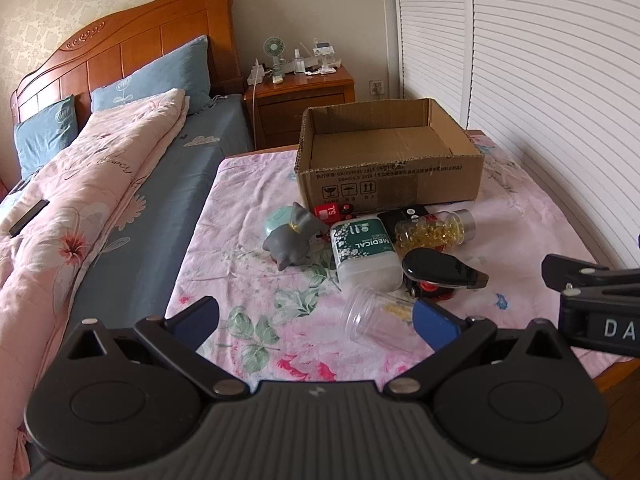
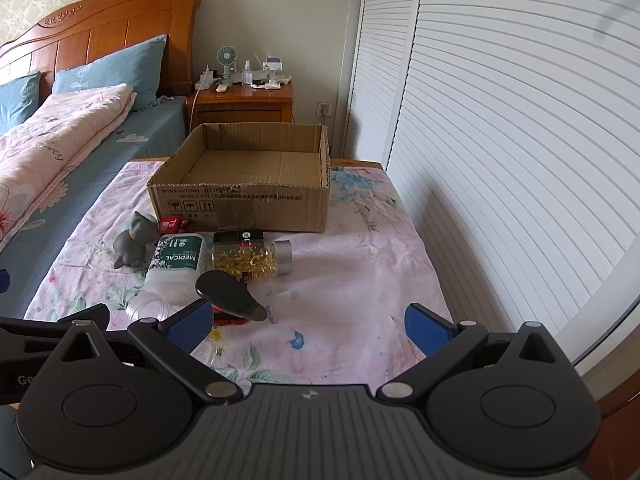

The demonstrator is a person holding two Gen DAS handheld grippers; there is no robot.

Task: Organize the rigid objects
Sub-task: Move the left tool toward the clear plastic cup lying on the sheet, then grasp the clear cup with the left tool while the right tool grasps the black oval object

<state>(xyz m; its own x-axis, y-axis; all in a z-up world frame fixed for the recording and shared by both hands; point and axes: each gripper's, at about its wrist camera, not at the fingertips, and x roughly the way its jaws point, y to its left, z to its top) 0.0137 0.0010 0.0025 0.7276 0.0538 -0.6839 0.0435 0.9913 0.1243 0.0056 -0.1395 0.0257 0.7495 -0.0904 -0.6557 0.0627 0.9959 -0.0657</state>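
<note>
An open cardboard box (image 1: 384,184) (image 2: 240,208) stands empty at the far side of the floral-covered table (image 1: 248,264) (image 2: 352,280). In front of it lies a pile: a grey cat figure (image 1: 290,238) (image 2: 134,242), a green-and-white bottle (image 1: 366,254) (image 2: 176,264), a clear bottle of yellow capsules (image 1: 434,230) (image 2: 250,258), a black oval object (image 1: 440,268) (image 2: 228,294), a clear empty jar (image 1: 374,316) (image 2: 146,306), and a red item (image 1: 330,211) (image 2: 172,225). My left gripper (image 1: 316,320) is open and empty, short of the pile. My right gripper (image 2: 308,324) is open and empty, to the pile's right.
A bed (image 1: 100,168) with pink quilt and blue pillows lies left of the table. A wooden nightstand (image 1: 300,96) (image 2: 244,104) with small items stands behind the box. White louvered doors (image 1: 540,80) (image 2: 500,120) run along the right. The right gripper shows in the left wrist view (image 1: 592,300).
</note>
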